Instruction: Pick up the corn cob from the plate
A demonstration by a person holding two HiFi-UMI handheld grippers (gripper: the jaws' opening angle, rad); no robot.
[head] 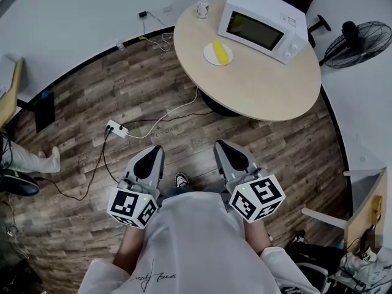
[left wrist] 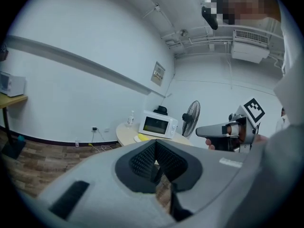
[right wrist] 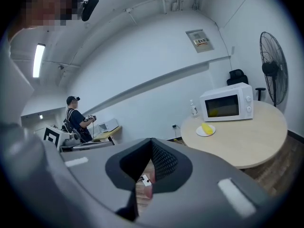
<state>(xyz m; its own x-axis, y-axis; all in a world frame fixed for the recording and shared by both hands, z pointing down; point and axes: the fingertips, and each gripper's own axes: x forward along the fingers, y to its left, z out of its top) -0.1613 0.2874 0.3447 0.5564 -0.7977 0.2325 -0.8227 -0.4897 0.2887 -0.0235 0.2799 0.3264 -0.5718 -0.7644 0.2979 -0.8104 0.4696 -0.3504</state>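
**A:** Start with the left gripper (head: 153,157). Its jaws are clenched, pad against pad, with nothing between them. It is held low in front of the person's body.

**B:** The right gripper (head: 225,149) is the same: jaws squeezed together and empty. Both point across the wood floor (head: 92,90) toward the round table (head: 263,94), and both are well apart from it.

**A:** Where's the corn cob?

**B:** The corn cob (head: 221,52) is bright yellow and lies flat on a small white plate (head: 209,58). The plate sits near the table's left edge, just in front of the door of the white microwave (head: 260,23). Neither gripper touches it.

**A:** What's around it, left to right?

**B:** On the floor there's a white power strip (head: 116,128). A pale cable (head: 174,110) runs from it toward the table's base, across the stretch between the grippers and the table. A small clear bottle (head: 203,5) stands at the table's far left edge, beside the microwave. The microwave takes up the far side of the tabletop. A black standing fan (head: 358,45) is off the table's right edge.

**A:** Anyone else in the room?

**B:** In the right gripper view, another person (right wrist: 76,120) stands at a desk along the far wall.
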